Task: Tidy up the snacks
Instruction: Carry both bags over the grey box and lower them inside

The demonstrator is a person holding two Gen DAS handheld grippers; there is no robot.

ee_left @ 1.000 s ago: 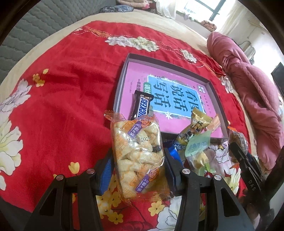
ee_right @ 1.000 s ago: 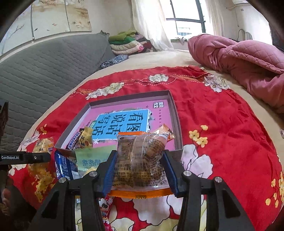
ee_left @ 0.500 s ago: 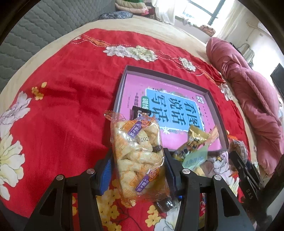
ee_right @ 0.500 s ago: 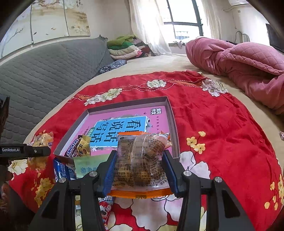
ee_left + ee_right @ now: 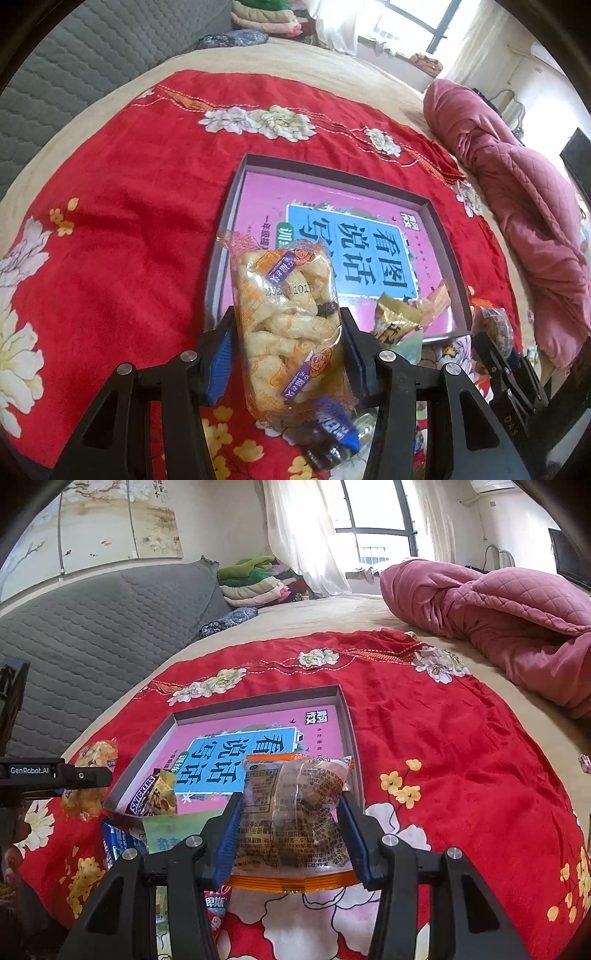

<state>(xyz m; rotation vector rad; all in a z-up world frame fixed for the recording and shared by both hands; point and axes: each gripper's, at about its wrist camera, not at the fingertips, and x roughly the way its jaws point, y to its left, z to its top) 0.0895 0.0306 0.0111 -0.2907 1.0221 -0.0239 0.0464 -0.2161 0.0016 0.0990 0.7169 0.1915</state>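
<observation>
My left gripper (image 5: 286, 332) is shut on a clear bag of pale yellow crackers (image 5: 284, 317) and holds it above the near left corner of the grey box (image 5: 332, 173) with the pink printed floor. My right gripper (image 5: 290, 812) is shut on a clear bag of brown pastries with an orange edge (image 5: 295, 812), raised over the box's near right side (image 5: 345, 716). A Snickers bar (image 5: 142, 795) and a gold packet (image 5: 162, 794) lie in the box's near corner. In the right wrist view the left gripper (image 5: 92, 775) and its cracker bag (image 5: 94, 753) show at the left edge.
Loose snacks lie on the red flowered blanket (image 5: 122, 206) in front of the box: a blue packet (image 5: 116, 840), a pale green packet (image 5: 173, 832) and a dark bar (image 5: 332, 428). A pink quilt (image 5: 498, 616) lies at the right, a grey padded headboard (image 5: 92, 635) at the left.
The left gripper has carried the cracker bag forward and a little up, from the blanket's snack pile to over the box's near corner. The right gripper has held still with its bag.
</observation>
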